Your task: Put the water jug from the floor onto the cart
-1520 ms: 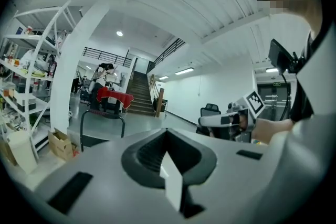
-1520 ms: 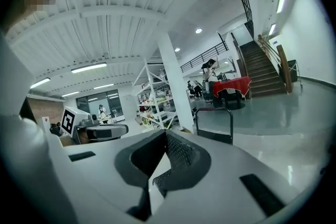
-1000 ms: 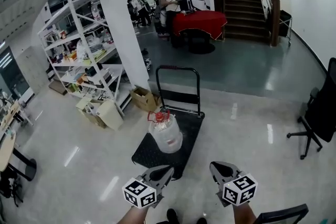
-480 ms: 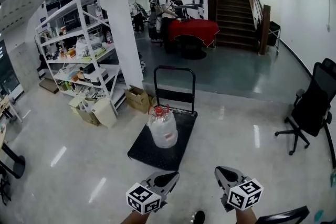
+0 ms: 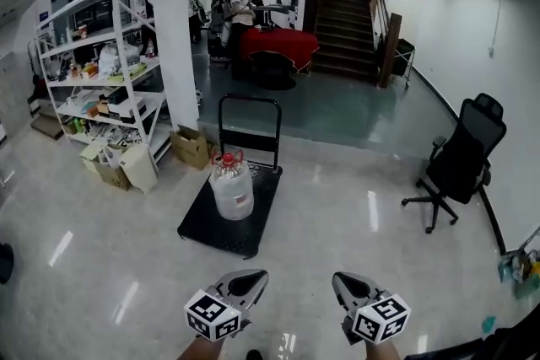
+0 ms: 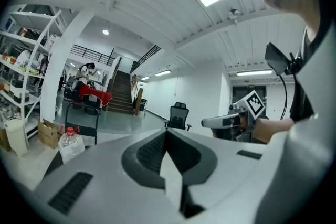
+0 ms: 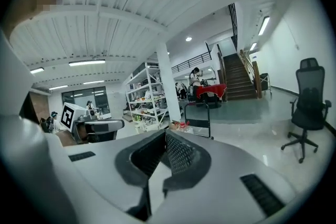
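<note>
The clear water jug (image 5: 231, 188) with a red cap and red handle stands upright on the black platform cart (image 5: 202, 228), near its push handle (image 5: 250, 103). The left gripper view shows the water jug (image 6: 69, 145) at the lower left, far off. Both grippers are held low at the bottom of the head view, well short of the cart. My left gripper (image 5: 253, 277) is shut with nothing in it. My right gripper (image 5: 342, 281) is shut and empty too. In the right gripper view the cart (image 7: 198, 114) shows small beyond the jaws.
White shelving (image 5: 94, 67) with boxes (image 5: 191, 147) stands at the left beside a white pillar (image 5: 174, 21). A black office chair (image 5: 460, 160) is at the right. Farther back are a red-draped table (image 5: 278, 44), people, and stairs (image 5: 342, 25). Glossy floor lies all around.
The cart and jug have shrunk and slid up-left in the head view as I backed away. Both grippers stayed shut and low, and the office chair has come further into view.
</note>
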Motion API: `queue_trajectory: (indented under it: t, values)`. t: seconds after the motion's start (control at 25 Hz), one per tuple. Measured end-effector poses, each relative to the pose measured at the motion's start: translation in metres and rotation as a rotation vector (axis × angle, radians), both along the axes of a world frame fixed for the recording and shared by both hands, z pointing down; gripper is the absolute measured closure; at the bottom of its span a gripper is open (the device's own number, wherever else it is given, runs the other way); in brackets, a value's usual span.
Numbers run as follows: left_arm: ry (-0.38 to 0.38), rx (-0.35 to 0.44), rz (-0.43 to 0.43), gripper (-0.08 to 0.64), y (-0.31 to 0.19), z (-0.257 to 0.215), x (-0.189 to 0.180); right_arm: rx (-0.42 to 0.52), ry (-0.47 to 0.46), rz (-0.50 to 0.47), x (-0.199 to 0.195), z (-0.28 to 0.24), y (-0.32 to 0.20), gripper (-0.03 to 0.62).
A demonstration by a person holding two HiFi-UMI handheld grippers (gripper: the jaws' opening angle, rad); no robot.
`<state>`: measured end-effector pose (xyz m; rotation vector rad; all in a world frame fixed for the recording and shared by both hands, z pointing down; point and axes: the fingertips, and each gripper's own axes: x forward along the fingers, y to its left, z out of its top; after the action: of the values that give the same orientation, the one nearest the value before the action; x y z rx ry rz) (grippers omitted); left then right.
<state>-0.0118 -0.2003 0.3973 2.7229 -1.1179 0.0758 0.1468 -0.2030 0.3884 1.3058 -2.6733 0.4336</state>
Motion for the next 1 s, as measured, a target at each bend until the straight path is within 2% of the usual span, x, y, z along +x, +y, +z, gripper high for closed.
queue_trajectory:
  t: [0.2, 0.44, 0.56, 0.76, 1.0]
  values:
    - [-0.023, 0.036, 0.021, 0.558, 0.067, -0.014, 0.045, 0.026, -0.037, 0.007, 0.040, -0.004, 0.069, 0.589]
    - [-0.013, 0.007, 0.006, 0.558, 0.156, 0.003, 0.121, 0.032, -0.011, -0.019, 0.110, 0.019, 0.168, 0.589]
    - [-0.037, -0.013, 0.017, 0.558, 0.197, 0.003, 0.148, 0.007, -0.048, 0.012, 0.142, 0.026, 0.206, 0.589]
    - [-0.073, -0.012, 0.011, 0.558, 0.257, -0.012, 0.147, 0.013, -0.072, 0.011, 0.144, 0.015, 0.266, 0.589]
    - [-0.056, 0.006, 0.053, 0.558, 0.322, -0.011, 0.133, 0.039, -0.063, 0.037, 0.125, 0.008, 0.331, 0.589]
